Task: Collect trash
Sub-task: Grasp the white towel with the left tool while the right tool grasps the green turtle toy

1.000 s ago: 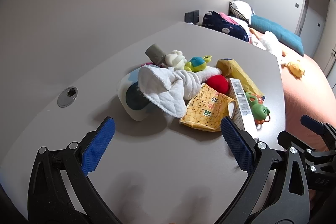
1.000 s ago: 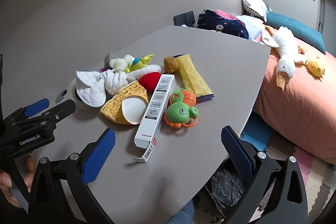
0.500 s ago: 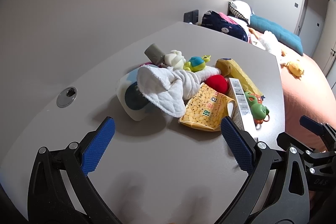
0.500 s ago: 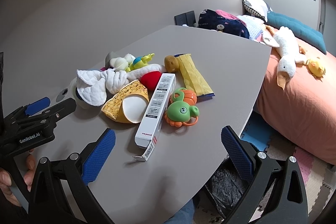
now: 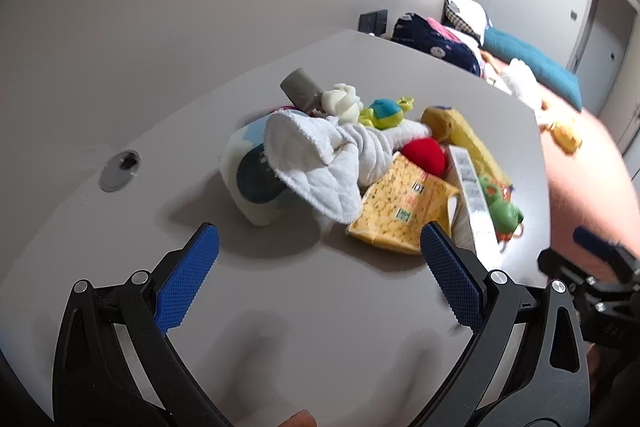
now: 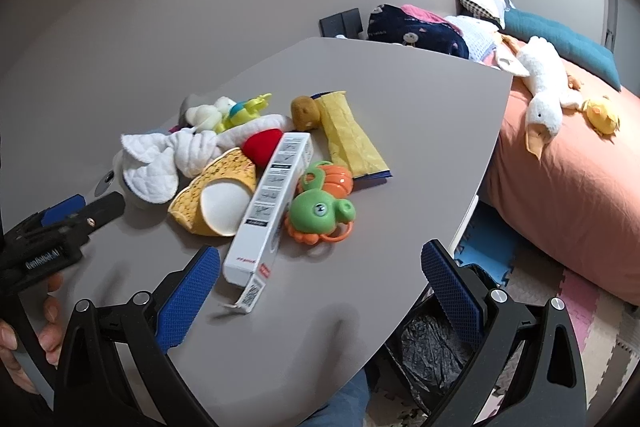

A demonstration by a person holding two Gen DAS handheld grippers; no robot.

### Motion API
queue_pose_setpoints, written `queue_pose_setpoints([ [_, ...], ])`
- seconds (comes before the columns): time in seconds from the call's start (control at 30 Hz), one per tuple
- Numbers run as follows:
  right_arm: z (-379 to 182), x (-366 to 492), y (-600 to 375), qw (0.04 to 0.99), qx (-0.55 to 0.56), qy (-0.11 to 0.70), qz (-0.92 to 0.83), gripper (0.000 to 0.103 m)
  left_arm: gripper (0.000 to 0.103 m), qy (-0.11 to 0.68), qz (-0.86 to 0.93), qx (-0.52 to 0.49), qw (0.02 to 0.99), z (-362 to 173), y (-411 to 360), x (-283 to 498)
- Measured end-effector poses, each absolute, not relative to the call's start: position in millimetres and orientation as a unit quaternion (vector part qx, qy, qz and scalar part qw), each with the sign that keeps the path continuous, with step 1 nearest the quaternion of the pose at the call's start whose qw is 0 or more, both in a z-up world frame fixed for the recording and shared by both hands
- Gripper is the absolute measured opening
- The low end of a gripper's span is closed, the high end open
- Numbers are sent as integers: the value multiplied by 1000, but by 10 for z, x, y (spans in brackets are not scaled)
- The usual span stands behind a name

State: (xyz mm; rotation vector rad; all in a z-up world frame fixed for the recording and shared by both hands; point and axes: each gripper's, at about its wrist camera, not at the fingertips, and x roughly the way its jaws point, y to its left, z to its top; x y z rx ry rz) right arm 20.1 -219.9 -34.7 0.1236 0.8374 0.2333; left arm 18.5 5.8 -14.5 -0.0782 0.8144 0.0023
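Both grippers hovered over the grey table [image 6: 400, 115], nothing held. Left gripper [image 5: 316, 247] had its blue pads spread wide and empty, aimed at the near side of the pile. Right gripper [image 6: 320, 269] was spread just as wide and empty, low over the table's near edge.

The trash sat mixed with toys in one heap mid-table. A long white box [image 6: 272, 203] with printed panels lay flat, its near end flap open, touching the green turtle toy [image 6: 320, 213] on its right. A yellow snack bag [image 6: 216, 195] lay crumpled just left of the box, its mouth gaping and showing a white inside. A flat yellow wrapper [image 6: 352, 139] lay behind the turtle, next to a brown plush [image 6: 305, 111]. A white cloth [image 5: 320, 163] was draped over a white and blue pack [image 5: 250, 183]. A red ball [image 5: 425, 155] was wedged between the cloth and the box.

A bin with a black bag [image 6: 436, 347] stood on the floor below the table edge, between the right gripper's fingers in the right wrist view.
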Motion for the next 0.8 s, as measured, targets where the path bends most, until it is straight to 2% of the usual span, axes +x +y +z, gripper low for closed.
queue_pose_setpoints([
  [0.3, -441, 404, -2257, 905, 44, 412, 98, 100, 97, 405, 4, -41, 913, -250, 16, 474],
  [0.5, -554, 581, -2235, 900, 36, 425, 92, 94, 97, 408, 11, -43, 912, -277, -8, 694],
  [0.8, -702, 812, -2169, 892, 37, 439, 102, 93, 97, 420, 13, -23, 907, -374, -95, 987],
])
